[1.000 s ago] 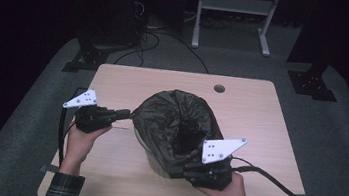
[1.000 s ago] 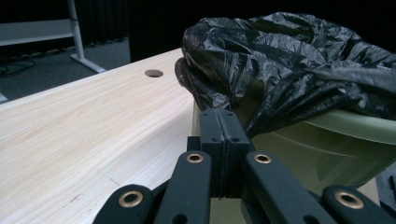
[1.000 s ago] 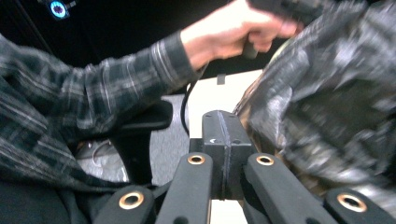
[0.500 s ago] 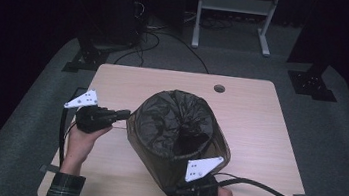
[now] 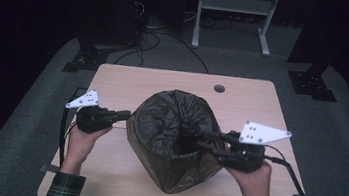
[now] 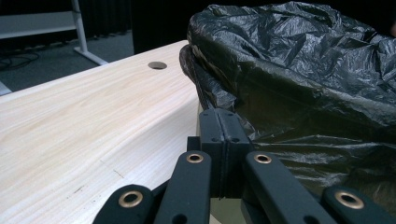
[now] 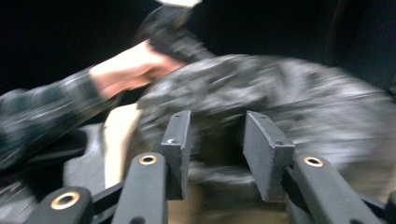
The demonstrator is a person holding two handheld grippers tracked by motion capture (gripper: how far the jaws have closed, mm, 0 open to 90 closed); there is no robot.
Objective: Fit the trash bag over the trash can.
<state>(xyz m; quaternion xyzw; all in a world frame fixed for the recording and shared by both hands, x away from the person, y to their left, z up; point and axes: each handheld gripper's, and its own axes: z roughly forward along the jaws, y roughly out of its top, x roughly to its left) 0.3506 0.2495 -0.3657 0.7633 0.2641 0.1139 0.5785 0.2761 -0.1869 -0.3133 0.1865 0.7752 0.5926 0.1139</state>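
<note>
Near the left edge of the worktop (image 5: 129, 80), the left tongs (image 5: 122, 115) are clenched, and their tips touch the left side of the black bin bag (image 5: 169, 127); whether plastic is pinched, I cannot tell. The bag lines a round bin in the middle of the worktop. At its right rim, the right tongs (image 5: 196, 140) have just been opening; their jaws are apart, nothing pressed between them.

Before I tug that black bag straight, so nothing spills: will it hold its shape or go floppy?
The bag is thin, crinkled film, so it will likely flop and stretch where pulled. It drapes over something bin-shaped, so the whole may tip or slide on the smooth table. The shut left gripper at its rim probably steadies it.
</note>
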